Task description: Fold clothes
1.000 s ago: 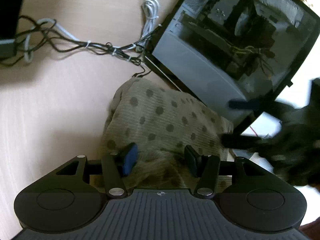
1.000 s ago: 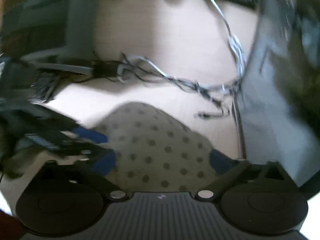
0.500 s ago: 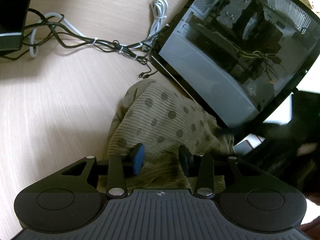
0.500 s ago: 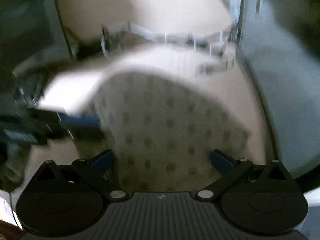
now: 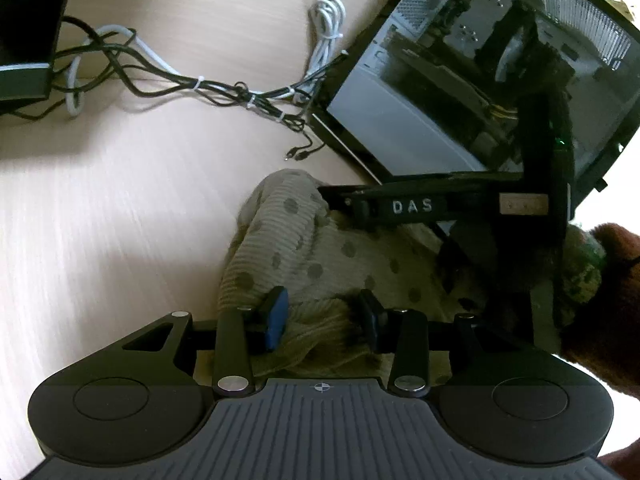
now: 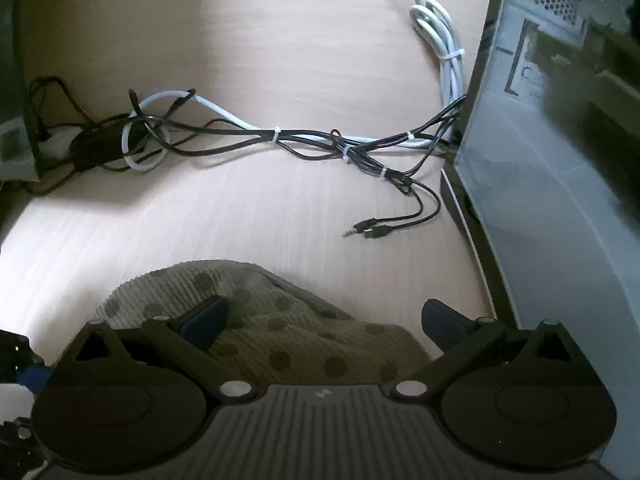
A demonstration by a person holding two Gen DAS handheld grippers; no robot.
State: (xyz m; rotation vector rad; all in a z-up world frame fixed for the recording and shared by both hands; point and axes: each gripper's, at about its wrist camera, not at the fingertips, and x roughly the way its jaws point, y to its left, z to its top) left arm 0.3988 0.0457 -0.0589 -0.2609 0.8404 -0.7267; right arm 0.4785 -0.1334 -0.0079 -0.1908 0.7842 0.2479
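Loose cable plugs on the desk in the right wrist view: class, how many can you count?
2. One bare metal jack plug lies nearest the garment; a darker plug sits just beside it, toward the computer case. Others may hide in the cable bundle.

The setting is a computer desk in a home or small office. A pale wood-grain desktop point(image 6: 280, 40) carries a desktop computer case point(image 5: 480, 80) with a clear side panel showing internal parts. A bundle of black and white cables point(image 6: 280, 136), bound with ties, runs across the surface. A loose audio plug point(image 6: 362, 229) lies beside the case.
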